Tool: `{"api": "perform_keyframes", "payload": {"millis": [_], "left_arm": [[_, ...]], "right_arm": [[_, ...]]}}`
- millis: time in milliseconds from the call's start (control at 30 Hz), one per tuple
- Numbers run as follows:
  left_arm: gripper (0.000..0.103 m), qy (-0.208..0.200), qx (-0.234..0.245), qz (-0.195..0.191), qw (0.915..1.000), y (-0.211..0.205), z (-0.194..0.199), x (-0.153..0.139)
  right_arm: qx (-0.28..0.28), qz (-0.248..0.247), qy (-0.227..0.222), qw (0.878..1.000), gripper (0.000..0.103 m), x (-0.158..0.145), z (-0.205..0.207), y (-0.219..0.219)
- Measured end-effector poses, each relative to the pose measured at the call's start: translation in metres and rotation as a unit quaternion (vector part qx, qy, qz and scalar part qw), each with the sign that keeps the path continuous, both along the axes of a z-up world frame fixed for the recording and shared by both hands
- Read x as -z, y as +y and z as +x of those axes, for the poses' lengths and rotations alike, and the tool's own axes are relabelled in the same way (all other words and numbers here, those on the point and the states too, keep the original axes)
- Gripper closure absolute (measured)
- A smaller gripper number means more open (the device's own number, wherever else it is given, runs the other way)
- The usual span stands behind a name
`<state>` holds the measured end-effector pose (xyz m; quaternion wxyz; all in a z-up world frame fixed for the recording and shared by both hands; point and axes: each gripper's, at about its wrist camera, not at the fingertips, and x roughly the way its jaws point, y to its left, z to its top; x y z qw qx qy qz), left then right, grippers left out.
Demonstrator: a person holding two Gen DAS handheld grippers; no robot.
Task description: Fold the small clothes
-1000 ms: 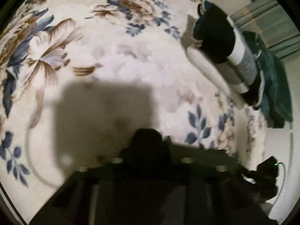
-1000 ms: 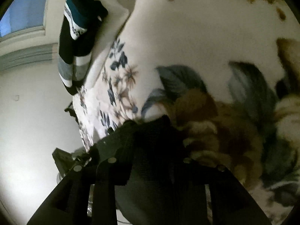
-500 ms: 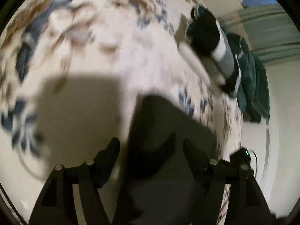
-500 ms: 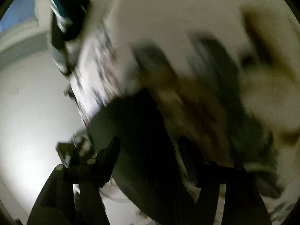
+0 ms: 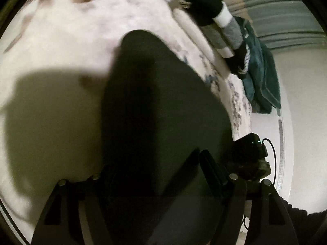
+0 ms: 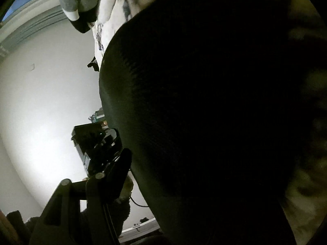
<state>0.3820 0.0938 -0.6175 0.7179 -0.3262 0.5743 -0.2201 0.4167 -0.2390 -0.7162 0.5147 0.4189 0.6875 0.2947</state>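
Note:
A dark garment (image 5: 159, 110) lies on the floral bedspread (image 5: 81, 30) and fills the lower middle of the left wrist view. My left gripper (image 5: 151, 175) is open, its fingers (image 5: 212, 167) spread wide with the garment between and below them, not pinched. In the right wrist view the same dark garment (image 6: 204, 112) covers most of the frame, very close to the camera. My right gripper shows only its left finger (image 6: 120, 169), set far to the side; the other finger is hidden behind the cloth.
A stack of folded clothes, black with grey and white stripes (image 5: 220, 26), sits at the bed's far edge beside a teal towel (image 5: 259, 71). A black device with a cable (image 5: 251, 149) stands off the bed. White wall (image 6: 40, 102) and window lie beyond.
Both grippers were shut on the dark garment a second ago; both have opened and drawn back. The garment now lies spread on the bedspread and looms larger in both views.

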Motion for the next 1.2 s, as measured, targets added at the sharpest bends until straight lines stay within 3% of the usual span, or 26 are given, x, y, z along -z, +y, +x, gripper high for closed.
{"api": "perform_keyframes", "payload": {"millis": [33, 67, 100, 300, 467, 633, 767, 900, 1033, 1200], "left_arm": [[0.066, -0.002, 0.005, 0.007, 1.0000, -0.001, 0.002, -0.003], [0.076, -0.002, 0.010, 0.002, 0.9999, 0.000, 0.002, -0.006], [0.078, -0.003, 0.010, 0.002, 0.9999, 0.002, 0.003, -0.010], [0.079, -0.002, 0.033, -0.003, 0.9995, -0.004, 0.015, -0.048], [0.079, -0.023, 0.057, -0.001, 0.9981, -0.013, 0.059, -0.097], [0.079, -0.062, 0.068, 0.004, 0.9958, -0.033, 0.130, -0.157], [0.079, -0.085, 0.060, 0.007, 0.9945, -0.050, 0.201, -0.183], [0.079, -0.093, 0.046, 0.016, 0.9945, -0.063, 0.275, -0.186], [0.078, -0.077, 0.034, 0.021, 0.9962, -0.068, 0.338, -0.161], [0.072, -0.032, 0.057, 0.088, 0.9940, -0.076, 0.388, -0.122]], "right_arm": [[0.009, -0.003, -0.001, 1.000, 0.070, -0.001, -0.001, 0.001], [0.019, -0.002, 0.001, 1.000, 0.072, -0.002, -0.003, 0.000], [0.028, -0.005, -0.001, 1.000, 0.075, -0.006, -0.006, 0.000], [0.063, -0.022, -0.012, 0.998, 0.080, -0.052, -0.013, 0.006], [0.108, -0.032, -0.038, 0.993, 0.080, -0.115, 0.012, 0.002], [0.125, -0.049, -0.084, 0.987, 0.080, -0.187, 0.074, -0.007], [0.129, -0.063, -0.113, 0.983, 0.080, -0.223, 0.140, -0.017], [0.124, -0.080, -0.128, 0.981, 0.080, -0.235, 0.213, -0.030], [0.119, -0.098, -0.124, 0.980, 0.080, -0.216, 0.281, -0.041], [0.105, -0.136, -0.095, 0.981, 0.080, -0.185, 0.324, -0.052]]}}
